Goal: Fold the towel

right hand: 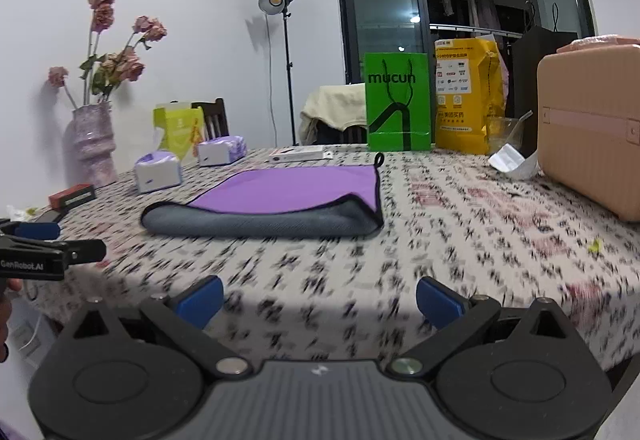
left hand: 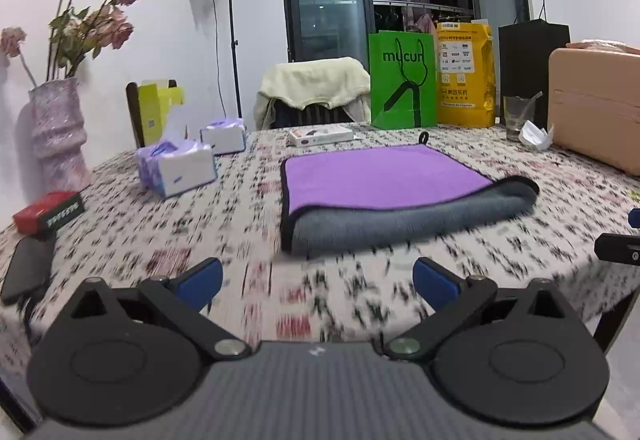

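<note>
A purple and grey towel [left hand: 384, 179] lies folded on the patterned tablecloth [left hand: 248, 240], purple face up, with the grey fold along its near edge. It also shows in the right wrist view [right hand: 288, 191]. My left gripper [left hand: 318, 282] is open and empty, above the table's near edge, short of the towel. My right gripper [right hand: 320, 302] is open and empty, also short of the towel. The left gripper shows at the left edge of the right wrist view [right hand: 48, 244].
Two tissue packs [left hand: 176, 167], a red box [left hand: 48, 213], a phone [left hand: 28, 268] and a vase of dried roses [left hand: 60, 135] stand left. A green bag [left hand: 402, 79], yellow bag [left hand: 466, 75], glass [left hand: 518, 117] and pink case [left hand: 596, 103] stand behind and right.
</note>
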Motion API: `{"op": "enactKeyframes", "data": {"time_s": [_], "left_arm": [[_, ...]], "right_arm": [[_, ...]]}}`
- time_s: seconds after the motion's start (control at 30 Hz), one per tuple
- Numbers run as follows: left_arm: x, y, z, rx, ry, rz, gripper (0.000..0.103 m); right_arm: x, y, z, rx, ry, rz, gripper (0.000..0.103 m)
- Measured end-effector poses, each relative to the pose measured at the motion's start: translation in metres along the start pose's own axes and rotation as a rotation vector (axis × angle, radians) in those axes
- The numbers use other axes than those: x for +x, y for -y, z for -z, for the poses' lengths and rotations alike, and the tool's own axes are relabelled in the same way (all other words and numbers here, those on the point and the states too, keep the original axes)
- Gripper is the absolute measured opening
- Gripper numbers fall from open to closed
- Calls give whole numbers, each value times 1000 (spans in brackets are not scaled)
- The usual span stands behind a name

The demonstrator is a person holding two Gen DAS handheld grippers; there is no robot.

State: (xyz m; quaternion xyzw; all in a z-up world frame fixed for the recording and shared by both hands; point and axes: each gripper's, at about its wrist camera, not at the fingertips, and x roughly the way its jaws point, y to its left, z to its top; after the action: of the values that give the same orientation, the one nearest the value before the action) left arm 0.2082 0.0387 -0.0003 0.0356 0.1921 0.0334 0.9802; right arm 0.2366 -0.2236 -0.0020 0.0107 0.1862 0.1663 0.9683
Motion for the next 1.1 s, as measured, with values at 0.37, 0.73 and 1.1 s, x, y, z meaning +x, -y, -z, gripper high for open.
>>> {"op": "enactKeyframes", "data": {"time_s": [0.37,0.73,1.1], "left_arm": [[75,-13,-35,-49,-35,30,103],[114,-31,-38,-108,-122,110,65],[113,-32,-33,-84,-154,127,9]], "right_arm": [[70,27,-37,-36,-11,13,99],[127,32,-56,-58,-78,-79,77],[150,33,-56,-56,-144,-98,18]]}}
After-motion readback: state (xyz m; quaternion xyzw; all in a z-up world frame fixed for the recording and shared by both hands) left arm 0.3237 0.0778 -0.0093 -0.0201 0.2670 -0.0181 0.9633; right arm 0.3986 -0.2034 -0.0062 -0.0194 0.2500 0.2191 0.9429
